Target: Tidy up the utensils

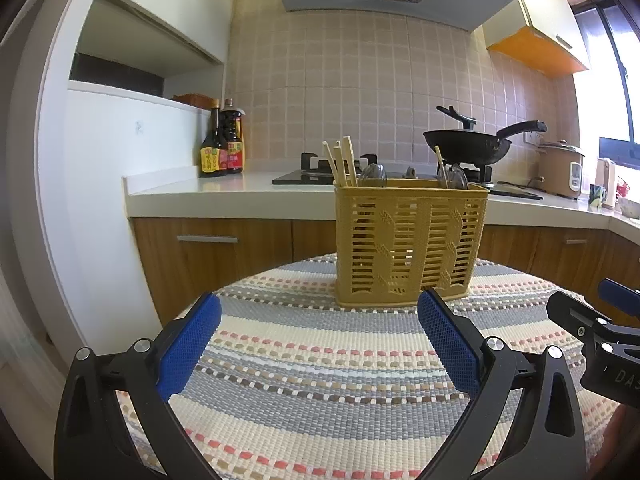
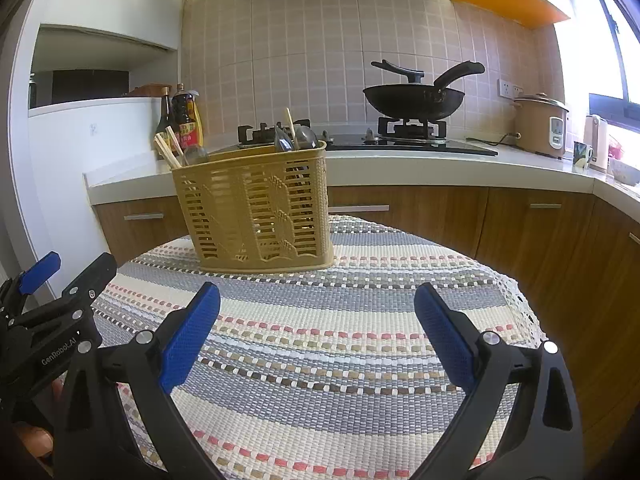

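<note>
A tan slotted plastic utensil basket (image 1: 408, 244) stands upright at the far side of a round table with a striped woven cloth (image 1: 320, 364). It holds wooden chopsticks (image 1: 340, 162) on its left side and metal spoons (image 1: 454, 176) with one more chopstick on its right. The basket also shows in the right wrist view (image 2: 256, 212), with chopsticks (image 2: 168, 150) and spoons (image 2: 298, 138) sticking out. My left gripper (image 1: 320, 320) is open and empty, hovering over the cloth short of the basket. My right gripper (image 2: 318, 312) is open and empty, to the basket's right.
Behind the table runs a white kitchen counter (image 1: 224, 190) with wooden cabinets below. On it stand sauce bottles (image 1: 222, 144), a gas hob with a black wok (image 1: 468, 144), and a rice cooker (image 1: 560, 168). The cloth's edge (image 2: 520, 292) drops off at the right.
</note>
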`<act>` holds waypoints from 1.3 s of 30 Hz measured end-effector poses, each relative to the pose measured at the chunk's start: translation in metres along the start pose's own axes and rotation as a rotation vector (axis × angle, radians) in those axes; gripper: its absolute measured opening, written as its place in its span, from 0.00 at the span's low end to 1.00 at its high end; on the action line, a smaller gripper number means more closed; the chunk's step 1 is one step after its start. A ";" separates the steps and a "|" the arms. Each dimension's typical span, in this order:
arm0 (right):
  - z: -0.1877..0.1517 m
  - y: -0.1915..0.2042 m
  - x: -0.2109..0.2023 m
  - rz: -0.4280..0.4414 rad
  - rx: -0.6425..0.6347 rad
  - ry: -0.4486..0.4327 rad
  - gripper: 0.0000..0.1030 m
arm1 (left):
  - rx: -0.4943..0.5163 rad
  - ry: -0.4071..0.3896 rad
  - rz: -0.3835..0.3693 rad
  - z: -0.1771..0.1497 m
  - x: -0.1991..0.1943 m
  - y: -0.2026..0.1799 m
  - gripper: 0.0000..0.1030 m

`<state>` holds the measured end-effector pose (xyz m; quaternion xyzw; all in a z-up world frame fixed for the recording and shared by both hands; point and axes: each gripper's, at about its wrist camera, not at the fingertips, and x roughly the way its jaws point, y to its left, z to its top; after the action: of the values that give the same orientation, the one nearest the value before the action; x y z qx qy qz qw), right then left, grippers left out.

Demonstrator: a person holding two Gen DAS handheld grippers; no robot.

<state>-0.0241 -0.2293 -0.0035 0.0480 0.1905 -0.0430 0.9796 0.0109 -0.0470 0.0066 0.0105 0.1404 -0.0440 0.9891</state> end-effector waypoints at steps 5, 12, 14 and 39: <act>0.000 -0.001 0.001 0.001 0.008 0.004 0.90 | 0.000 0.003 0.000 -0.001 0.000 0.000 0.93; 0.000 0.000 0.002 -0.001 0.007 0.006 0.91 | -0.001 0.004 -0.001 -0.001 0.000 0.000 0.93; 0.000 0.000 0.002 -0.001 0.007 0.006 0.91 | 0.000 0.005 -0.001 -0.001 0.000 0.000 0.93; -0.001 0.000 0.003 -0.010 0.020 0.008 0.91 | -0.004 0.025 -0.016 -0.002 0.002 -0.001 0.93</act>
<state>-0.0219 -0.2296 -0.0055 0.0569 0.1943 -0.0496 0.9780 0.0122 -0.0480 0.0038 0.0079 0.1527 -0.0515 0.9869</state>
